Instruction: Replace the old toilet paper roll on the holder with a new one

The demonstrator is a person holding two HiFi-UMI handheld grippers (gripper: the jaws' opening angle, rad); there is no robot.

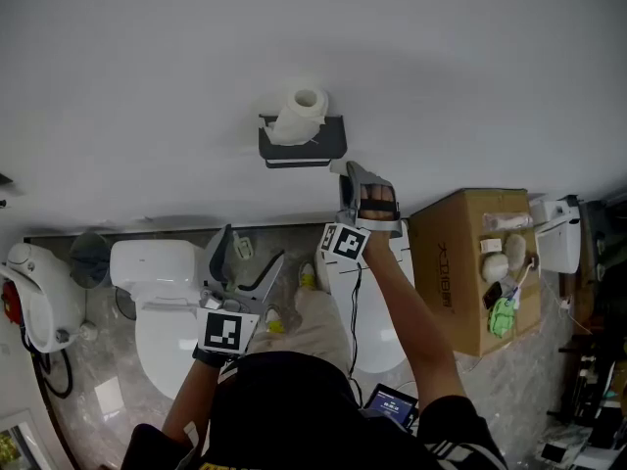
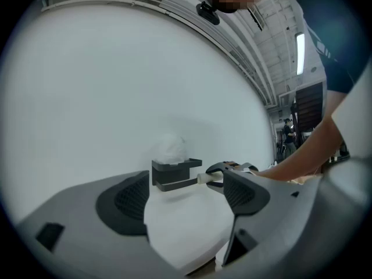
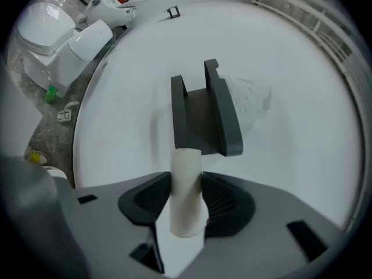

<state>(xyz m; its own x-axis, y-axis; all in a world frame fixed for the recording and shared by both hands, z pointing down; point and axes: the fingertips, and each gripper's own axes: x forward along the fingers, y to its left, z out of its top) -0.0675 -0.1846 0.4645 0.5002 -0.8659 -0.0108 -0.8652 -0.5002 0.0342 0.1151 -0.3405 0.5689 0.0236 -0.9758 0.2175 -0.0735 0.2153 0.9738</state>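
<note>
A dark wall holder (image 1: 302, 145) carries a full white paper roll (image 1: 299, 114) on its top shelf. My right gripper (image 1: 345, 174) is just right of the holder, shut on an empty cardboard tube (image 3: 187, 193). The tube's far end meets the open end of the holder (image 3: 204, 118); whether it still sits on the bar is unclear. The left gripper view shows the tube (image 2: 204, 178) beside the holder (image 2: 174, 173), with the roll (image 2: 170, 147) above. My left gripper (image 1: 253, 246) hangs lower left, open with nothing between its jaws (image 2: 186, 202).
Below the wall stand a white toilet (image 1: 157, 302) at left and another white fixture (image 1: 377, 311) at centre. A cardboard box (image 1: 470, 262) with small items on top stands at right. A tablet (image 1: 390, 404) lies by the person's legs.
</note>
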